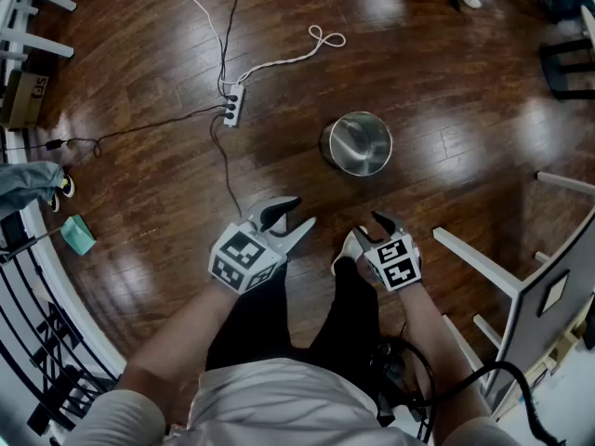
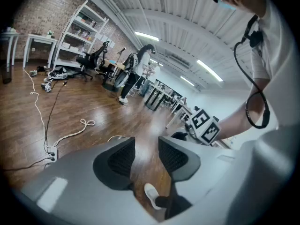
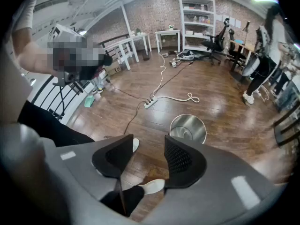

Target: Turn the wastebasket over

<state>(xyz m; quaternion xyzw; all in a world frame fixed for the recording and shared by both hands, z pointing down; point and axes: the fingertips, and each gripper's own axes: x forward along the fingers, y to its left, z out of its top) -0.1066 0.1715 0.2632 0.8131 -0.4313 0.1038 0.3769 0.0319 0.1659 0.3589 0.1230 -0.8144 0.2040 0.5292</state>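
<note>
- L gripper [image 1: 302, 210]: hovering above the floor, jaws standing wide apart. Its own view [image 2: 146, 143] is showing only planks btwn the pads.
- R gripper [image 1: 364, 227]: hanging just beside it and pointing steeply down, jaws gaping likewise and gripping nothing. Its own view [image 3: 149, 142] is showing floor and a white shoe [image 3: 152, 186] below the pads.
- Floor [image 1: 139, 221]: dark glossy wood planks, reflecting the ceiling lights and running through the whole room.
- Power strip [image 1: 232, 106]: lying on the floor beyond the grippers, left of the basket. Black leads are trailing from it, and a white cable [image 1: 321, 40] w/ a looped end is lying farther off.
- Black railing [image 1: 37, 342]: running along the left edge, w/ a teal item [image 1: 79, 235] lying near it.
- White table frame [image 1: 483, 263]: standing at the right.
- Far end: brick wall [image 3: 154, 13], white shelving [image 3: 197, 20] and an office chair [image 3: 213, 43].
- Hard to make out: the shelf contents are showing too small to tell, and the teal item's kind is unclear. A standing person [image 3: 265, 55] is being cut off at the right edge of the right gripper view.
- Wastebasket [image 1: 358, 144]: round, shiny metal, standing upright on the floor ahead of the R gripper, apart from both grippers. Its mouth is facing up, w/ bare metal wall and bottom showing inside. In the right gripper view it is sitting just past the right jaw [image 3: 187, 128].
</note>
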